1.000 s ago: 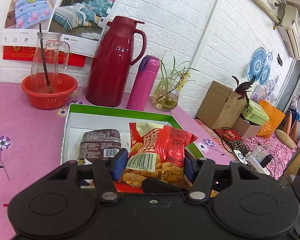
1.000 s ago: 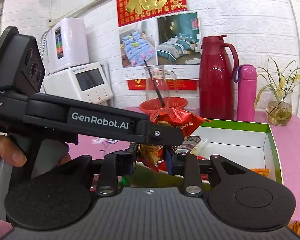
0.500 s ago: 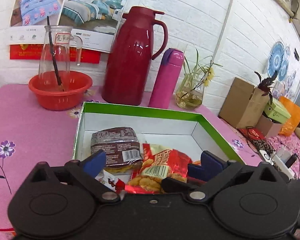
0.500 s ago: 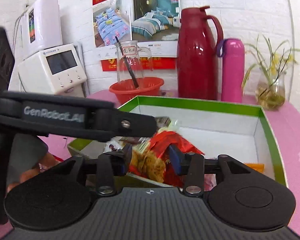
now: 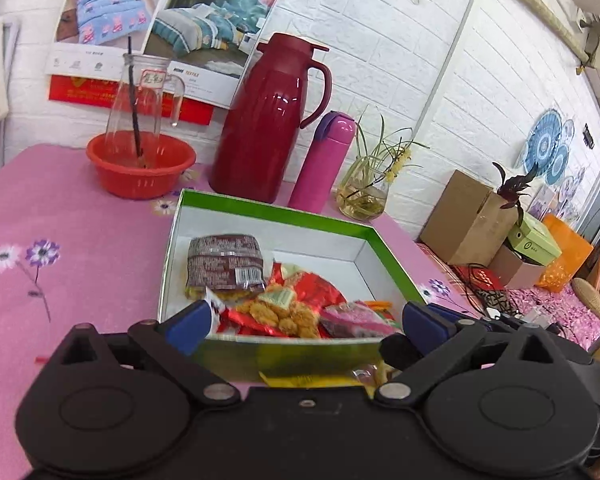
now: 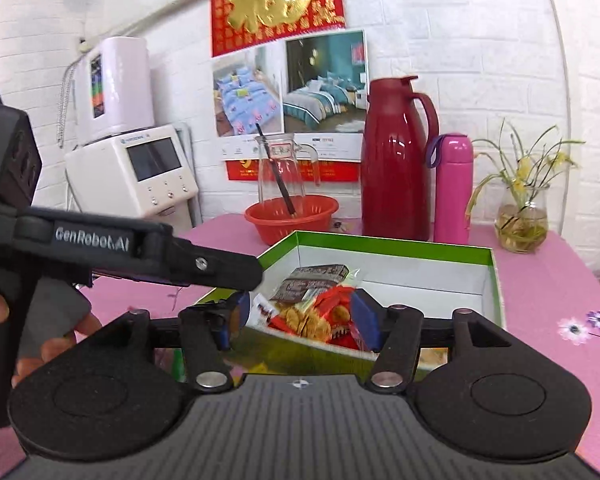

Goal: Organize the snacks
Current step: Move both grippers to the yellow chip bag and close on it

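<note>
A green-rimmed white box (image 5: 284,210) (image 6: 396,240) sits on the pink table. Inside lie a brown snack packet (image 5: 225,260) (image 6: 312,278), a red fried-snack packet (image 5: 296,304) (image 6: 316,314) and a pink packet (image 5: 356,318). My left gripper (image 5: 306,322) is open and empty, just outside the box's near wall; it also shows in the right wrist view (image 6: 148,252). My right gripper (image 6: 300,316) is open and empty, its blue pads on either side of the red packet in view. A yellow packet (image 5: 312,378) lies on the table in front of the box.
Behind the box stand a red bowl with a glass jug (image 5: 140,160), a dark red thermos jug (image 5: 268,128), a pink flask (image 5: 324,164) and a glass plant vase (image 5: 364,196). A white appliance (image 6: 132,168) stands at the far left. Cardboard boxes (image 5: 472,216) sit beyond the table's right edge.
Both grippers have let go of their red snack packets, which now lie in the box. Both grippers opened and drew back from the box.
</note>
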